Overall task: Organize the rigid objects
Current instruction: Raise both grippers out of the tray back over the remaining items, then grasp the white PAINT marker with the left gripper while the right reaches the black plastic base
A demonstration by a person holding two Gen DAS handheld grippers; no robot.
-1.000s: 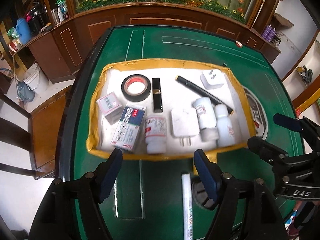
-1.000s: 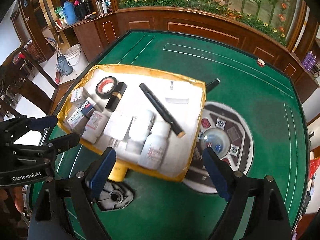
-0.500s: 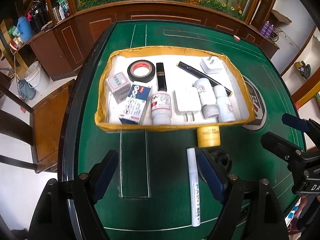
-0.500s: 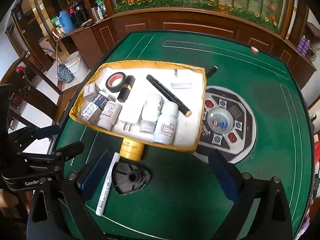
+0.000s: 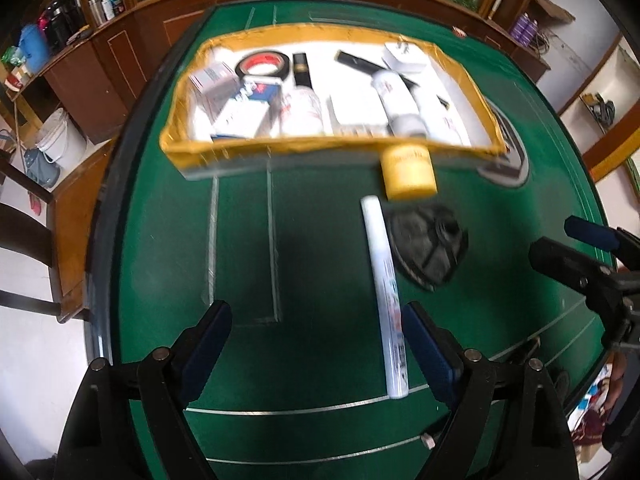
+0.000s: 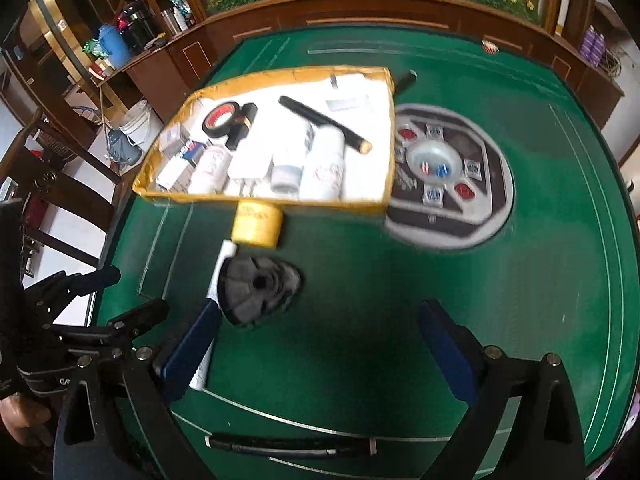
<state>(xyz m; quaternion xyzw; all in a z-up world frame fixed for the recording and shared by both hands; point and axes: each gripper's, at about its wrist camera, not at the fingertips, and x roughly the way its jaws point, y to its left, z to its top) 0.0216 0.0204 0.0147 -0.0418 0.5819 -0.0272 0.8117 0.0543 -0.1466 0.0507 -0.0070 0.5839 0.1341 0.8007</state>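
A yellow-rimmed tray holds black tape, boxes, white bottles, a charger and a black pen. On the green table in front of it lie a yellow cap-like cylinder, a white marker and a black triangular part. My left gripper is open and empty, just before the marker's near end. My right gripper is open and empty, near the black part; it also shows at the right in the left wrist view.
A round mahjong-table console sits right of the tray. A black pen lies near the table's front edge. A small black item lies behind the tray. Chairs stand at the left, a wooden counter behind.
Both grippers have pulled back toward the table's front edge. The tray looks farther away, and the yellow cylinder, marker and black part have come into fuller view.
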